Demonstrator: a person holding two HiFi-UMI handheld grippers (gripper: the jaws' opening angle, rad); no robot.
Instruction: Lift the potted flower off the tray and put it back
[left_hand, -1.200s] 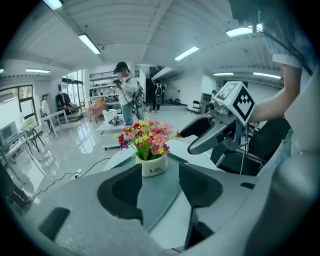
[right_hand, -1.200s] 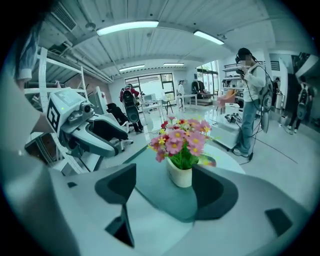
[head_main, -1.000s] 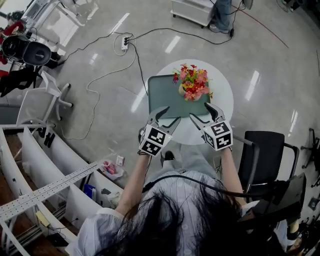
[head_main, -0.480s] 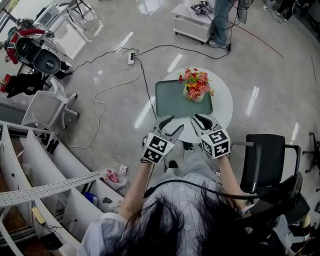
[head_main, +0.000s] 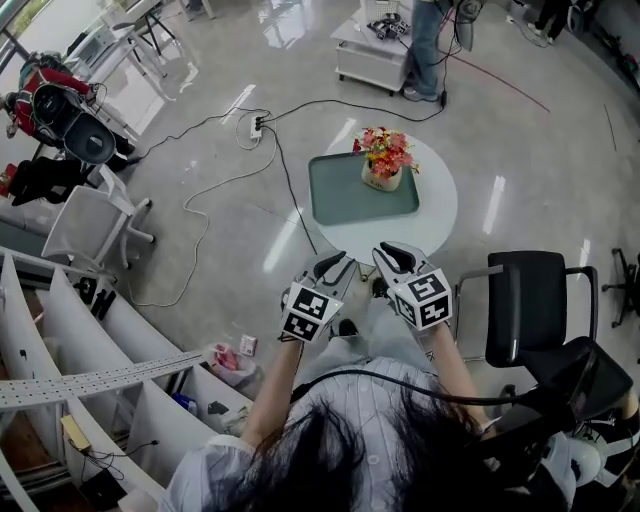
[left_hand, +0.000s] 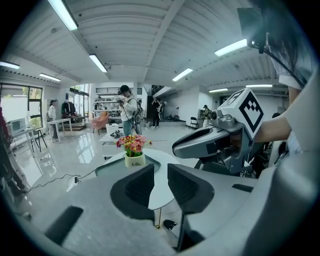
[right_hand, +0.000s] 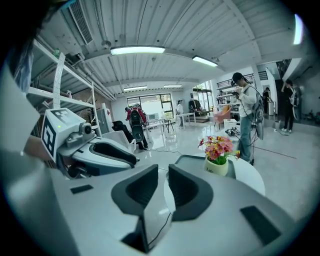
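The potted flower (head_main: 383, 160), pink and red blooms in a small cream pot, stands upright at the far right corner of the green tray (head_main: 345, 195) on the round white table (head_main: 440, 215). Both grippers hang off the table, close to my body. My left gripper (head_main: 335, 262) and right gripper (head_main: 385, 255) point at the table side by side. Their jaws are closing, with a narrow gap and nothing between them. In the left gripper view the potted flower (left_hand: 132, 150) is well beyond the left gripper (left_hand: 160, 172). From the right gripper (right_hand: 163, 175) the potted flower (right_hand: 218, 152) is ahead to the right.
A black chair (head_main: 525, 300) stands right of the table. A cable and power strip (head_main: 257, 125) lie on the floor to the left. A white cart (head_main: 375, 50) with a person (head_main: 425, 40) beside it is behind the table. A white chair (head_main: 95, 220) and shelving are at left.
Both grippers drew back from the tray's near edge toward my body and rose a little. Their jaws went from wide open to nearly together. The flower stayed on the tray.
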